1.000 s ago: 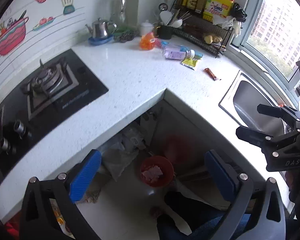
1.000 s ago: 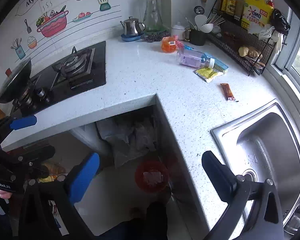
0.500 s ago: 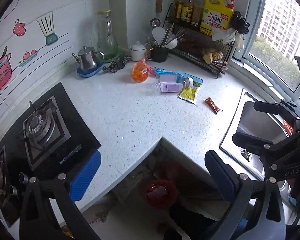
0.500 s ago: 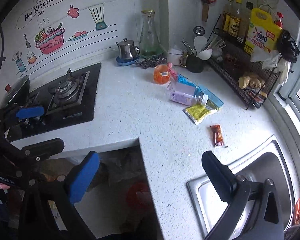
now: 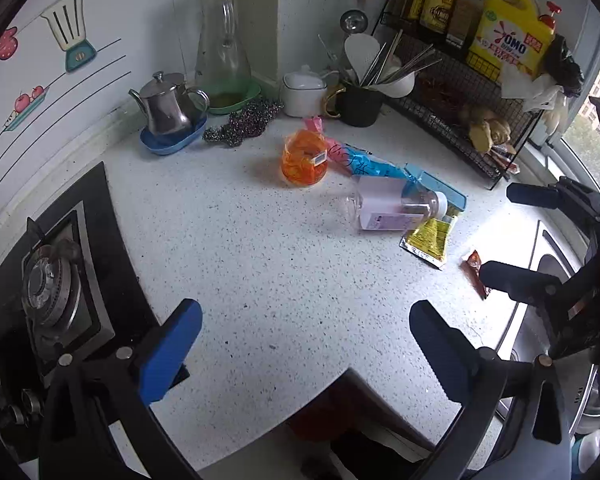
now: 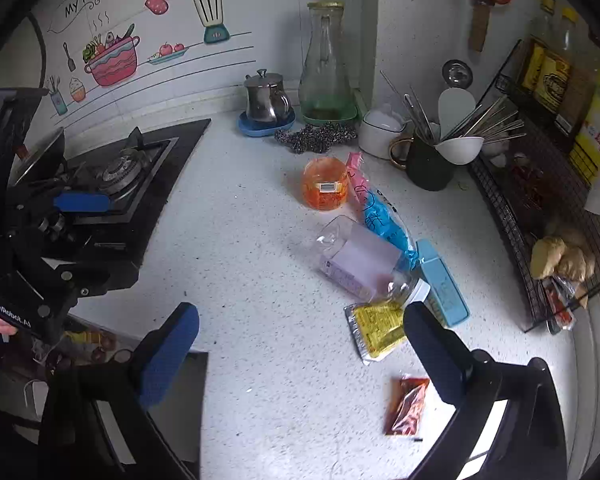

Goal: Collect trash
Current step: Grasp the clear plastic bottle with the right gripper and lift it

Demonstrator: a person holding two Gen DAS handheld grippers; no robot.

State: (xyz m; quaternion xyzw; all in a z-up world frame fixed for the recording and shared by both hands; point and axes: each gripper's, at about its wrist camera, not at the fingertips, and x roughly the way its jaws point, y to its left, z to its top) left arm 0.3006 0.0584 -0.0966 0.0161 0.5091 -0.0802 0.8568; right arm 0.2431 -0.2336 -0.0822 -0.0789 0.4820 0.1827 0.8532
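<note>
Trash lies on the white speckled counter (image 5: 240, 248): an orange plastic cup (image 5: 303, 157) (image 6: 325, 184), a pink and blue wrapper (image 5: 352, 158) (image 6: 376, 212), a clear bottle with a lilac label (image 5: 388, 205) (image 6: 364, 262) on its side, a light blue box (image 5: 436, 190) (image 6: 442, 282), a yellow sachet (image 5: 430, 238) (image 6: 378, 328) and a red-brown sachet (image 5: 475, 274) (image 6: 406, 406). My left gripper (image 5: 306, 346) hovers open above the counter's near part, empty. My right gripper (image 6: 300, 346) is open too, empty, with the yellow sachet just beyond its right finger.
A gas hob (image 5: 56, 292) (image 6: 116, 176) lies to the left, a steel sink (image 5: 548, 264) to the right. Along the back wall stand a steel teapot (image 5: 166, 106), a glass carafe (image 5: 222, 44), a utensil mug (image 5: 360, 106) and a wire rack (image 5: 460, 120). A red bin (image 5: 320, 416) sits below the counter.
Both grippers have risen and moved forward over the counter; the floor and bin have dropped out of the lower view, and the trash is now much closer. Both stayed open.
</note>
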